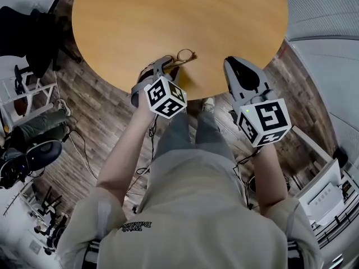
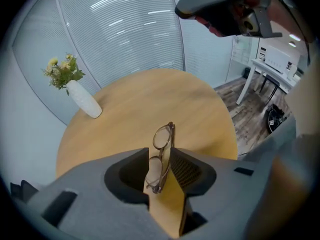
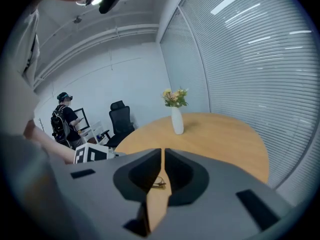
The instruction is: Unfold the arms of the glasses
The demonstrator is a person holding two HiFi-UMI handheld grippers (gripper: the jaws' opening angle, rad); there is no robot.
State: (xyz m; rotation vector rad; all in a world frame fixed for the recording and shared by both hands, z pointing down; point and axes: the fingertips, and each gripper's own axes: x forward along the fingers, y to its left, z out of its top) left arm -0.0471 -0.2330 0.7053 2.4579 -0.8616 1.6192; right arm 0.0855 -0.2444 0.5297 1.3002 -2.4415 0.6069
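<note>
Glasses point(image 2: 162, 136) pinched tight in left gripper point(image 2: 160, 156), looked light and breakable; right gripper point(image 3: 163, 151) closed, empty, needed soft hold on arm

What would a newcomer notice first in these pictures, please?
The glasses pinched in the left gripper, over the near edge of the round table. The right gripper hangs shut and empty beside it, and a white vase of flowers stands near the table's far edge.
</note>
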